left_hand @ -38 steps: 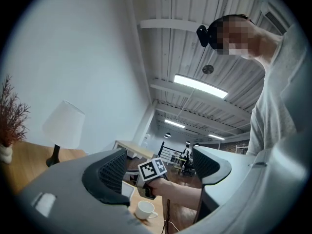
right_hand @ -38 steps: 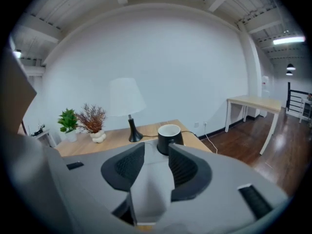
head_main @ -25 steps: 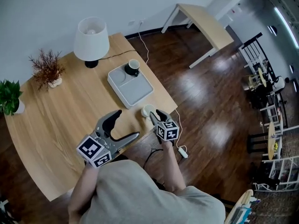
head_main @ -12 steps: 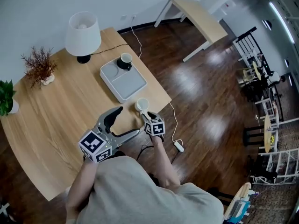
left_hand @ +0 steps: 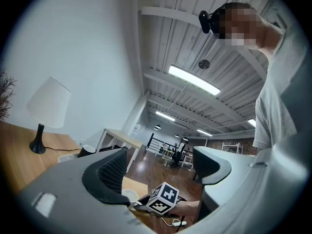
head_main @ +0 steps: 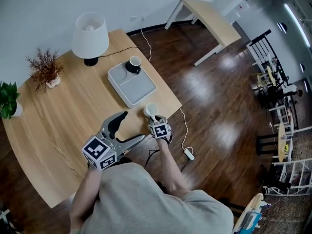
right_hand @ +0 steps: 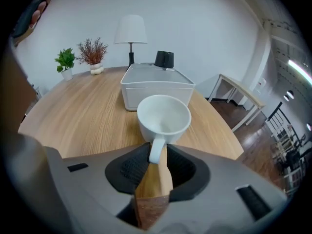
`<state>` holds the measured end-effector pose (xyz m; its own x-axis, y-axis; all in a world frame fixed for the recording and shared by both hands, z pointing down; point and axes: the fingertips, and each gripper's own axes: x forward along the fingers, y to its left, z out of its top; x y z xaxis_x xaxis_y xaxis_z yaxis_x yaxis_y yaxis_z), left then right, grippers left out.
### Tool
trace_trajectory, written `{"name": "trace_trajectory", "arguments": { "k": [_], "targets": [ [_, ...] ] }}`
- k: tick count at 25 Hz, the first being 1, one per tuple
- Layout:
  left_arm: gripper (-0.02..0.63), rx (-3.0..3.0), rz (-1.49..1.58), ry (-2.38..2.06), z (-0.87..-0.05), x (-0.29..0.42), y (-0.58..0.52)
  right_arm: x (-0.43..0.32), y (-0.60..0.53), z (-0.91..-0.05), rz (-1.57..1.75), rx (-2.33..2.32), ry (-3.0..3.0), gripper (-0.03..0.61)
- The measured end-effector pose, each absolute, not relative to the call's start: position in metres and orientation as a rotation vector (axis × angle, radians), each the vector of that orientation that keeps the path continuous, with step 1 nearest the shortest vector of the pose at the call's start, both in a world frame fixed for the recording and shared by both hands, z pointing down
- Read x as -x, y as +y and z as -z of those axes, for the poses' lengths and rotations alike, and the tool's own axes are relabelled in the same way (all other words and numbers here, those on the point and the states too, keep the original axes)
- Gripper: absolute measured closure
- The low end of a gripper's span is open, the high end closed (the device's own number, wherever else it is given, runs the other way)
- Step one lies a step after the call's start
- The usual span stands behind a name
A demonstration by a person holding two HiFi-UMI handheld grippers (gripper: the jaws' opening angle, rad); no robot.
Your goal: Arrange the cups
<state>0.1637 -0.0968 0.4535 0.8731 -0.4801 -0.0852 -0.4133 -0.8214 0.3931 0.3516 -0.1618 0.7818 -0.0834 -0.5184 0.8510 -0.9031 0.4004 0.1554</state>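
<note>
A white cup stands near the round wooden table's right edge, handle toward me. My right gripper points steeply down at it. In the right gripper view its jaws are closing, and the dark pads sit against both sides of the handle of the white cup. A black cup stands on the far corner of the grey tray. My left gripper hovers level to the left of the white cup, open and empty. The left gripper looks out past the white cup.
A white lamp, a dried plant and a green plant stand along the table's far and left side. The table edge lies just right of the white cup, with a power strip on the floor below.
My right gripper has come down onto the white cup and its jaws have narrowed around the handle. The left gripper has stayed where it was.
</note>
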Motion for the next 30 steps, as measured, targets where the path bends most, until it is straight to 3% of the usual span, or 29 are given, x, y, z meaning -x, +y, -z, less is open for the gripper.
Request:
{"name": "trace_trajectory", "arguments": {
  "k": [4,19,30],
  "targets": [
    [0.186,-2.680,0.260,-0.666,-0.452,-0.162,-0.097,-0.350,-0.166,-0.777,-0.469,-1.226,-1.749,0.523],
    [0.191,-2.649,0.286,-0.713,-0.454,-0.145,-0.107,-0.338,-0.160,-0.737,-0.652,-1.318,-1.962,0.522],
    [0.192,-2.624,0.323,-0.788,-0.451,-0.127,-0.113,-0.282,-0.158,-0.624,-0.525,-1.180,-2.247,0.522]
  ]
}}
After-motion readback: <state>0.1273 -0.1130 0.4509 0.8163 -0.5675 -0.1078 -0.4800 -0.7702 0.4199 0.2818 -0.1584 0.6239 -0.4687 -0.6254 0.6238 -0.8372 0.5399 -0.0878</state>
